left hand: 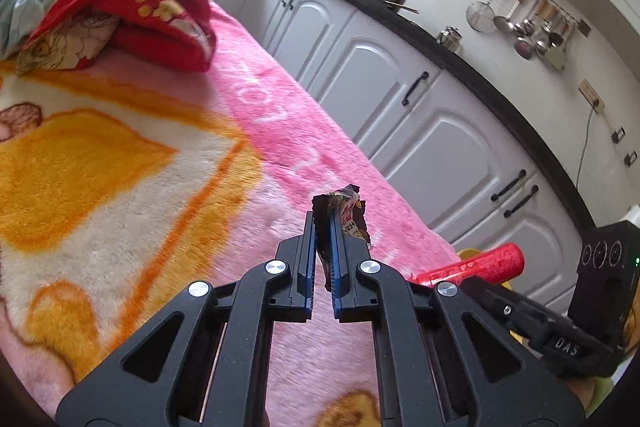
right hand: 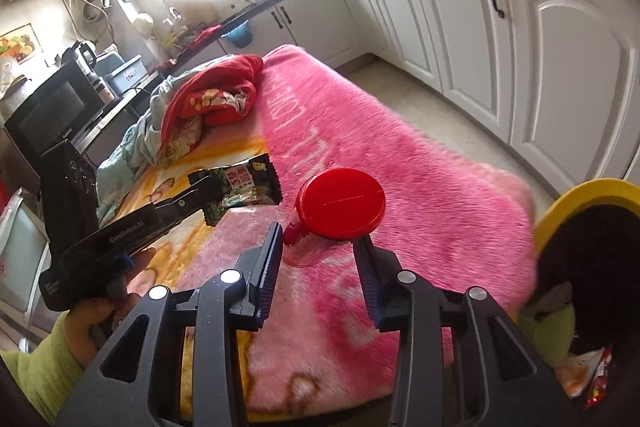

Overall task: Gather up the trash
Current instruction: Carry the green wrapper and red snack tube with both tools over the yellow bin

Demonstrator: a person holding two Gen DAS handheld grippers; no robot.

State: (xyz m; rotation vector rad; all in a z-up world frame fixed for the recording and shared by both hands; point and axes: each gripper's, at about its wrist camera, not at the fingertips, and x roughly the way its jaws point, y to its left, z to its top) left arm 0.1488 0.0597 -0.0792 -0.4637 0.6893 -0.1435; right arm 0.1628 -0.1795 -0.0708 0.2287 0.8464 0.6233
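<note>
The right gripper (right hand: 320, 239) has its jaws clenched on a red-capped clear bottle (right hand: 340, 203), held above the pink blanket (right hand: 420, 187), with the yellow bin (right hand: 580, 191) lined in black just to its right. That grip should stay firm until the bottle is over the bin's mouth. Farther off, the left gripper (left hand: 323, 227) pinches a dark snack wrapper (left hand: 344, 211), and should follow only once the opening is free.

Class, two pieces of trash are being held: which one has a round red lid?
The clear plastic jar in the right tool. The left tool holds a flat dark snack wrapper, which has no lid.
</note>
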